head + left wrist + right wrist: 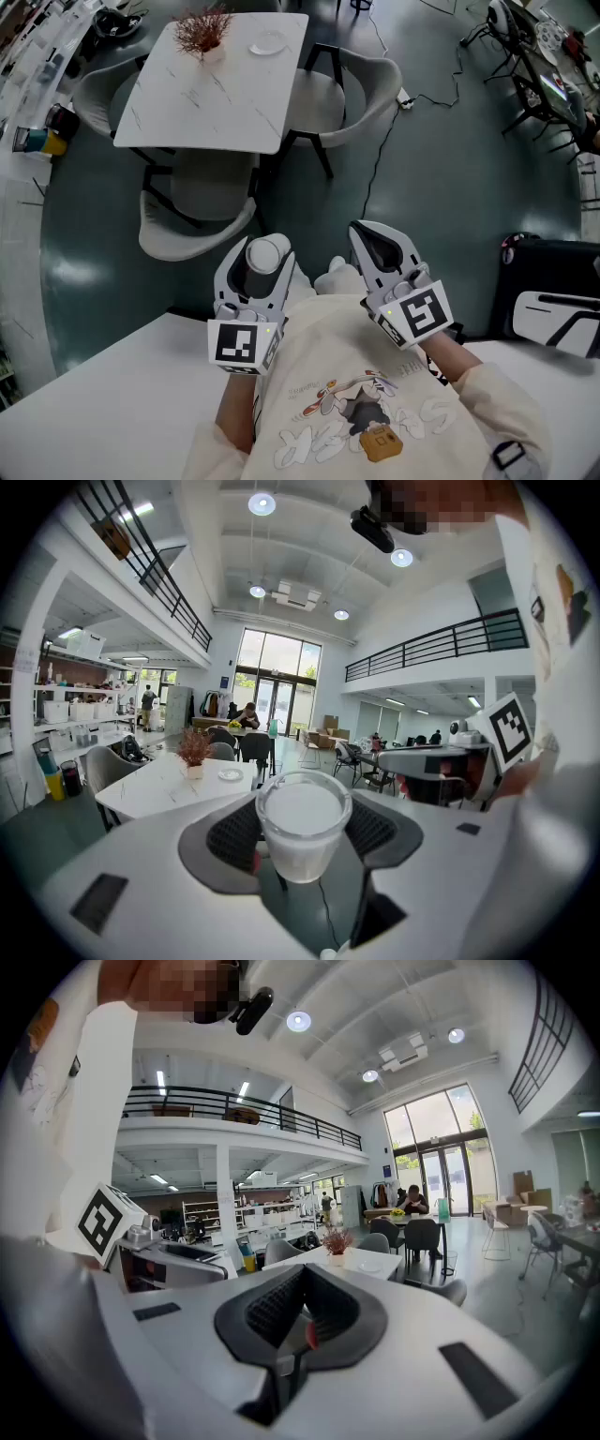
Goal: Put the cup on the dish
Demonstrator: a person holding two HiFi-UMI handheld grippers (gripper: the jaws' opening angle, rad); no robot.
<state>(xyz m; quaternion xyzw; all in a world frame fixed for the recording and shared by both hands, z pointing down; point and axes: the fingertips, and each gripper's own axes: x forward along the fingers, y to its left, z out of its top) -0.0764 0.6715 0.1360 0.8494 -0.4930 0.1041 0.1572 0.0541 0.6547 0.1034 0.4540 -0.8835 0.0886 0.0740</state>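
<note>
A frosted white cup (267,251) sits upright between the jaws of my left gripper (259,274), which is shut on it, held close to the person's chest. The left gripper view shows the cup (301,810) filling the gap between the black pads (230,836). My right gripper (377,246) hovers beside it on the right, its jaws shut with nothing between them (302,1314). The small white dish (269,43) lies on the far marble table (206,103), well ahead of both grippers. It shows small in both gripper views (231,774) (370,1265).
A dried reddish plant in a pot (202,34) stands left of the dish. Grey chairs (192,220) (352,94) ring the table. A white surface (103,394) lies under my arms. A cable (394,131) runs over the dark floor. A black and white machine (553,300) stands at right.
</note>
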